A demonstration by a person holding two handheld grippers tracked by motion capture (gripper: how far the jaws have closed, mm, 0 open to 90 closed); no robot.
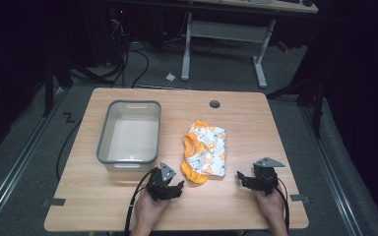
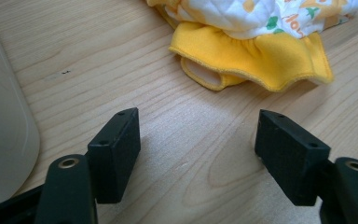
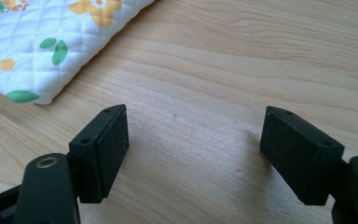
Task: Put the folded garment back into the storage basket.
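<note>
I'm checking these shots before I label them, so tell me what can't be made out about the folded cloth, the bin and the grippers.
- Cloth: high view too small to read its print; left gripper view's top edge cuts it off; what garment it is stays unclear.
- Cloth underside: hidden against the table.
- Bin: left gripper view's left edge leaves one blurred wall; near wall's outer face partly hidden by the left gripper.
- Right gripper: jaws small and dark in the high view.

Grey tub (image 1: 129, 132) (open-topped) on wooden table (image 1: 256, 123) — left half.

Orange-and-white floral quilted garment (image 1: 204, 152)
</note>
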